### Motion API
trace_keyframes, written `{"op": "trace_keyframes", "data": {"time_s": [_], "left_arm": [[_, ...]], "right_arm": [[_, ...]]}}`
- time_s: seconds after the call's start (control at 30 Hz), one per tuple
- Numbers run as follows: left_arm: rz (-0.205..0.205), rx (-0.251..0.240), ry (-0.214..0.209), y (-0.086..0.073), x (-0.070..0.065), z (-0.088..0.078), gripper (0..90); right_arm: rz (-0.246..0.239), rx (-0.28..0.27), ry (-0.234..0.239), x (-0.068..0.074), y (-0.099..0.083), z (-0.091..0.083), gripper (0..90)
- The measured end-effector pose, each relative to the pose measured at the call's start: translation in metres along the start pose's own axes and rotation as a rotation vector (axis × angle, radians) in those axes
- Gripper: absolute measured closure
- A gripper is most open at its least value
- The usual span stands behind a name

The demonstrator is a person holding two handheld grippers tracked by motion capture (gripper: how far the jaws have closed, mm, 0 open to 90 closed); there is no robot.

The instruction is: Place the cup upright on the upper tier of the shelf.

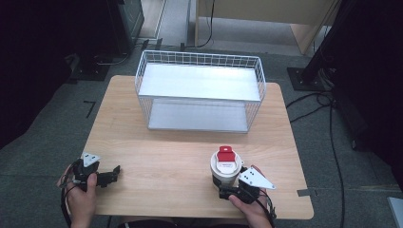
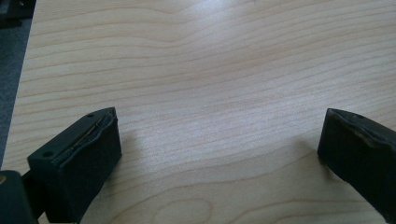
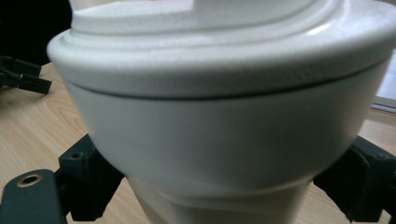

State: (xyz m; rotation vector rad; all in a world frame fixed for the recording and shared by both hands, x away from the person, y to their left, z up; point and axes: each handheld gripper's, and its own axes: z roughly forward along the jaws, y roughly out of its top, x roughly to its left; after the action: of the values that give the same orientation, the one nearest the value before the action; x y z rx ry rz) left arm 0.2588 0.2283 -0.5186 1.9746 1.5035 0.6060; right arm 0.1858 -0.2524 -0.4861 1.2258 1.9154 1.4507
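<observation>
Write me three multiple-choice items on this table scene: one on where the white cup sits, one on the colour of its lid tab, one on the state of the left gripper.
1. Where is the white cup?
A. Inside the wire basket
B. On the table's near right part, at the right gripper
C. Beside the left gripper

2. What colour is the tab on the cup's lid?
A. Red
B. Green
C. Blue

3. How does the left gripper stand?
A. Shut on the cup
B. Shut on nothing
C. Open over bare wood

Key: 1 B, the cup stands between the jaws of the right gripper, well short of the wire basket. 2 A, the high view shows the red tab. 3 C, the left gripper view shows its jaws wide apart above the table.
</observation>
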Motion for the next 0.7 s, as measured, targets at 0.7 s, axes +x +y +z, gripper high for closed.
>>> {"op": "trace_keyframes", "data": {"time_s": [0.7], "left_arm": [[0.0, 0.0, 0.0, 0.0, 0.0, 0.0, 0.0]], "right_arm": [[-0.008, -0.014, 0.034, 0.0024, -0.0029, 0.0018, 9.7]]}}
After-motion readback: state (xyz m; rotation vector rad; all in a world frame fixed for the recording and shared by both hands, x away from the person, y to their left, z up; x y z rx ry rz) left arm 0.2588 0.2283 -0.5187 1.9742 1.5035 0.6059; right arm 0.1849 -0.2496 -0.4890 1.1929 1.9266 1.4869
